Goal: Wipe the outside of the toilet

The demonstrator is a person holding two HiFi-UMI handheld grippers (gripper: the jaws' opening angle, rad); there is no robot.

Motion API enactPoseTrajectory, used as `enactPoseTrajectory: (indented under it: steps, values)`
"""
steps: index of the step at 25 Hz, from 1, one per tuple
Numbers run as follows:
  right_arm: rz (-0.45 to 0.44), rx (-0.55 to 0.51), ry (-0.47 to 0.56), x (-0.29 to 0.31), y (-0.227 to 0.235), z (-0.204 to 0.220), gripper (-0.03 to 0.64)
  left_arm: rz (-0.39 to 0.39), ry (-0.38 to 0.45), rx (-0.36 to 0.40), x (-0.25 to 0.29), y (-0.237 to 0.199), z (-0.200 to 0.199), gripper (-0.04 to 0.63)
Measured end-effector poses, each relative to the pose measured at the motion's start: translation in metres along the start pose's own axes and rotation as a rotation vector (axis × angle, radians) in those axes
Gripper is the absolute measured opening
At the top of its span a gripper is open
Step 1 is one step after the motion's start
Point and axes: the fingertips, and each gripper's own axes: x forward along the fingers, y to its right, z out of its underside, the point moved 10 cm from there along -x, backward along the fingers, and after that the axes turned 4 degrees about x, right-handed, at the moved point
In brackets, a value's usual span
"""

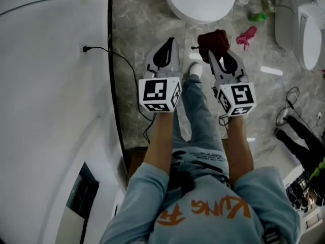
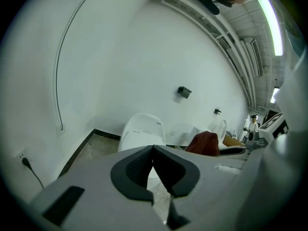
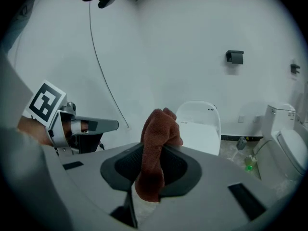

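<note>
A white toilet (image 1: 200, 1) stands ahead at the top of the head view, lid raised; it also shows in the left gripper view as the toilet (image 2: 139, 131) and in the right gripper view as the toilet (image 3: 198, 126). My right gripper (image 1: 217, 52) is shut on a dark red cloth (image 1: 213, 41), a bunched rag (image 3: 156, 146) sticking up between the jaws. My left gripper (image 1: 163, 52) is shut with nothing in it, its tips (image 2: 153, 150) meeting. Both are held a little short of the toilet, above the floor.
A white wall (image 1: 51, 85) with a socket and black cable (image 1: 119, 60) runs along the left. A second toilet (image 1: 302, 32) is at the right, with a pink object (image 1: 246, 36) and a green bottle (image 1: 257, 18) on the marble floor. My own legs and shoe (image 1: 194, 70) are below.
</note>
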Motion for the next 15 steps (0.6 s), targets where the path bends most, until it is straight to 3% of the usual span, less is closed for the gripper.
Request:
enactPoseTrajectory:
  steps: [15]
  values:
    - [0.031,0.038,-0.081,0.1,-0.029,0.1,0.092,0.082,-0.142,0.042,0.047,-0.07,0.087,-0.006]
